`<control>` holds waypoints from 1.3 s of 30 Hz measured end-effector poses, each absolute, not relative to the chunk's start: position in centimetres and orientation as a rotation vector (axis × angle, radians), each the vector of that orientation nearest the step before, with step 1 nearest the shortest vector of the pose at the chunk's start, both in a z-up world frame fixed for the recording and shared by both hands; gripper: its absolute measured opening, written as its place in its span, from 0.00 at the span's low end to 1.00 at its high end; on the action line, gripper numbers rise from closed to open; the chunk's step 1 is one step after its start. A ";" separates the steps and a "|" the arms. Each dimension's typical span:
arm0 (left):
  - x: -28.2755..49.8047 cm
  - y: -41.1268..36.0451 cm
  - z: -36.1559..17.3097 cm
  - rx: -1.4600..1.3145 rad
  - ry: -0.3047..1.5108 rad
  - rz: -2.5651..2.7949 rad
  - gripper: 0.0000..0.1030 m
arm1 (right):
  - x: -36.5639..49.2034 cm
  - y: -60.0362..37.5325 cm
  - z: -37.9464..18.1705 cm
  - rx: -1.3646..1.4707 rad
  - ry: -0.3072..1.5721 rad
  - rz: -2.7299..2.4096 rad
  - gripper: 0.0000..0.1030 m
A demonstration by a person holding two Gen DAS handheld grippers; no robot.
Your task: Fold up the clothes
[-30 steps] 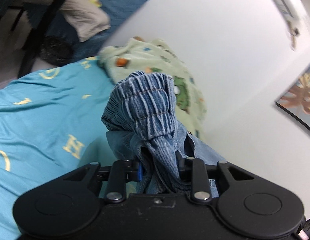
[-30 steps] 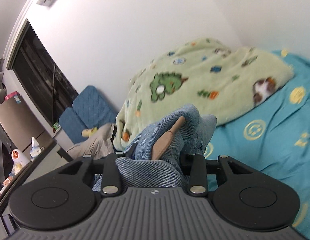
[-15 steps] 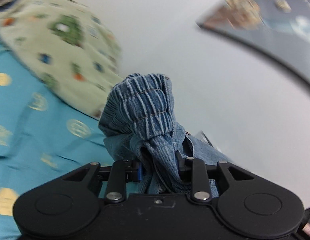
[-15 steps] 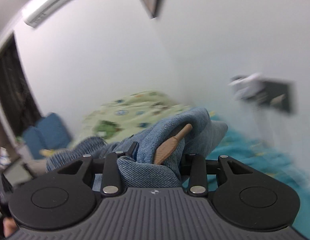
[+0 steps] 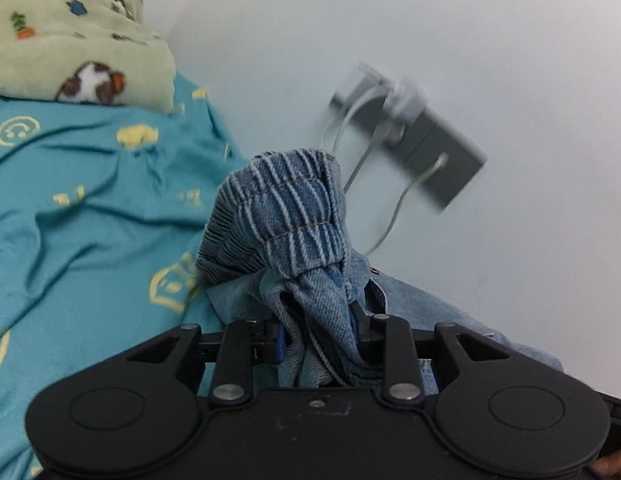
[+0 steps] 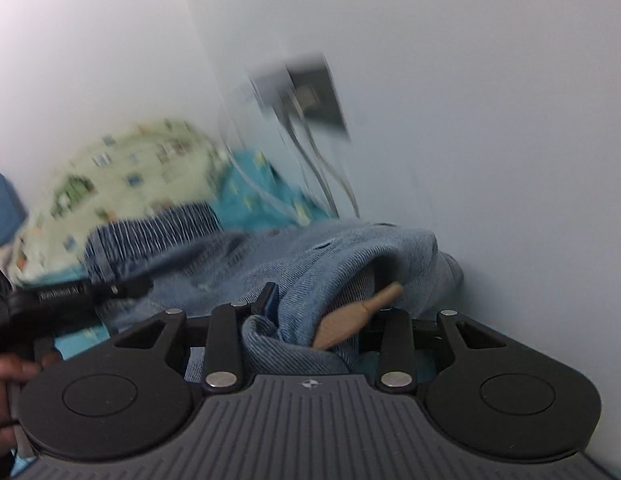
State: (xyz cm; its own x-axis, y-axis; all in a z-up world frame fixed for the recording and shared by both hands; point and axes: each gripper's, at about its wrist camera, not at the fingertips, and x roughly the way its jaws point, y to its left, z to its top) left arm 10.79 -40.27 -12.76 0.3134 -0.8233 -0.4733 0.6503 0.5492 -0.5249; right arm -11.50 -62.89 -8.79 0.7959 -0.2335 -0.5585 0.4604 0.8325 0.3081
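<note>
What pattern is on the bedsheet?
Teal bedsheet with yellow smiley-style motifs, clearest in the left wrist view.

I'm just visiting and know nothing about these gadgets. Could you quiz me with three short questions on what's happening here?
1. True or false: both grippers are shut on the same denim garment.
2. What lies on the teal bedsheet by the wall? A) a green patterned blanket B) a red pillow C) a laptop
3. What hangs from the grey wall socket?

Key
1. True: the left gripper and right gripper each clamp the denim.
2. A: the blanket.
3. White cables.
</note>
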 end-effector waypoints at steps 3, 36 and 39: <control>9.5 -40.7 -13.8 -0.191 0.764 -1.004 0.27 | -10.6 -63.3 -12.4 0.495 0.654 -0.390 0.36; 2.2 -26.6 1.5 0.138 0.504 -0.836 0.93 | -12.6 -57.6 -3.2 0.353 0.642 -0.376 0.42; 1.4 -23.4 3.5 0.132 0.473 -0.782 0.95 | -11.7 -55.2 -1.0 0.317 0.604 -0.326 0.42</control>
State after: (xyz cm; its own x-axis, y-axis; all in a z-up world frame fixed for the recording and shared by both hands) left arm 1.42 -23.39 3.48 0.6112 -0.6463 -0.4568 0.7043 0.7075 -0.0585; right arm -11.68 -55.15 -1.04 0.7756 -0.2045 -0.5972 0.3870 0.9015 0.1939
